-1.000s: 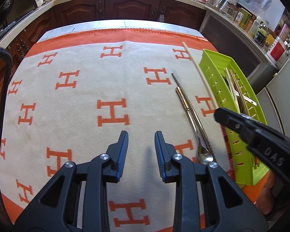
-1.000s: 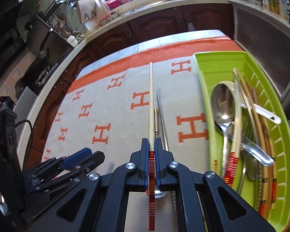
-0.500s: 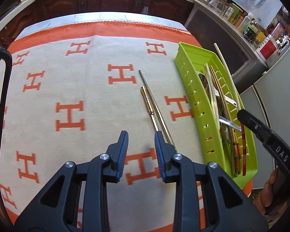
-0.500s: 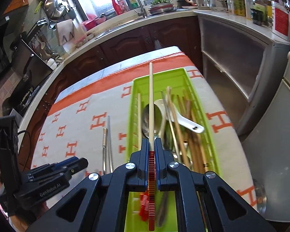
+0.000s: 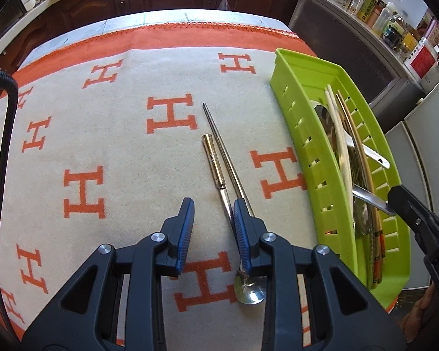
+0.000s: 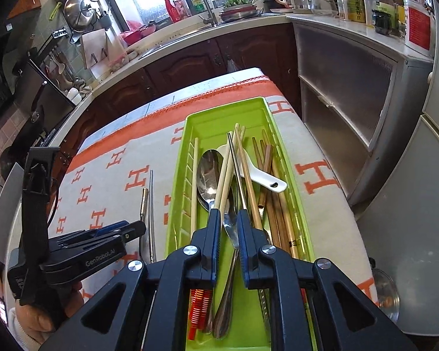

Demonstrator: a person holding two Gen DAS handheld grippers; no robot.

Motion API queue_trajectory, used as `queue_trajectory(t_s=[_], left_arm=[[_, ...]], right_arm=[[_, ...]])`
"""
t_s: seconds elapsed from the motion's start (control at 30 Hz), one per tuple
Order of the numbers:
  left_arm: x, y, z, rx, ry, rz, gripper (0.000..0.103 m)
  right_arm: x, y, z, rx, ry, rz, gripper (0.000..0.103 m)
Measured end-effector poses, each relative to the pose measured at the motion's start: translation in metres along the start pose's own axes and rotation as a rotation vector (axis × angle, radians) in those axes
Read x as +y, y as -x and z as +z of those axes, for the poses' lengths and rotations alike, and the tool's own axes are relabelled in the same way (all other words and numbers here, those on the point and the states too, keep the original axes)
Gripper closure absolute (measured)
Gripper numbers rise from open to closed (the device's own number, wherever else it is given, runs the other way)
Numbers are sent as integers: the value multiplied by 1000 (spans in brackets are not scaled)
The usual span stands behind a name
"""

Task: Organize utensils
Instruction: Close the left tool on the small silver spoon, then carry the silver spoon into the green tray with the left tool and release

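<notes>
Right gripper (image 6: 228, 225) opening over green tray (image 6: 187, 158) — chopstick (image 6: 224, 172) dropped

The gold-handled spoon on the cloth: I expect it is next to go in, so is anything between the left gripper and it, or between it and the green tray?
Nothing visible blocks either. The left gripper hangs open above the spoon, with only a metal chopstick lying alongside. Bare cloth separates it from the green tray.

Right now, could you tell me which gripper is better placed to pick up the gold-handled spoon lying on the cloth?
Left. The left gripper hovers open right over the gold-handled spoon. The right gripper is over the green tray, jaws opening.
</notes>
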State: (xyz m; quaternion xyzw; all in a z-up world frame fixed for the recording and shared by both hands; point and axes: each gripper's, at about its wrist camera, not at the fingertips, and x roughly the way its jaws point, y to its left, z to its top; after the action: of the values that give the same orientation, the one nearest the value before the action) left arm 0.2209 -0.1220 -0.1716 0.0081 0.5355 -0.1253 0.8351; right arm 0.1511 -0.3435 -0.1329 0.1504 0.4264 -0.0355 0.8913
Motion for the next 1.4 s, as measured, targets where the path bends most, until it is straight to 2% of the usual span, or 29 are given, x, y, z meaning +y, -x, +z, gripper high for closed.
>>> queue_trajectory(t_s=[0.3, 0.33, 0.47, 0.63, 0.87, 1.13, 1.37, 1.4], left_arm=[[-10, -1, -6, -37, -43, 89, 78], [-10, -1, -6, -40, -44, 93, 80], [-9, 1, -8, -47, -41, 95, 98], [-5, 2, -9, -47, -33, 80, 101], [-1, 14, -16, -18, -9, 12, 101], [-12, 61, -15, -63, -24, -88, 101], [-40, 94, 0, -92, -60, -187, 101], [-44, 96, 2, -90, -63, -196, 101]], right_arm=[[5, -4, -3, 5, 2, 4, 91], [6, -4, -3, 5, 1, 6, 91], [7, -7, -5, 11, -3, 11, 91], [8, -10, -7, 12, -2, 13, 91], [8, -10, -8, 7, -9, 18, 91], [-1, -1, -13, -4, -45, 31, 91], [-9, 11, -11, -34, -76, 78, 91], [-10, 13, -10, -37, -86, 88, 88]])
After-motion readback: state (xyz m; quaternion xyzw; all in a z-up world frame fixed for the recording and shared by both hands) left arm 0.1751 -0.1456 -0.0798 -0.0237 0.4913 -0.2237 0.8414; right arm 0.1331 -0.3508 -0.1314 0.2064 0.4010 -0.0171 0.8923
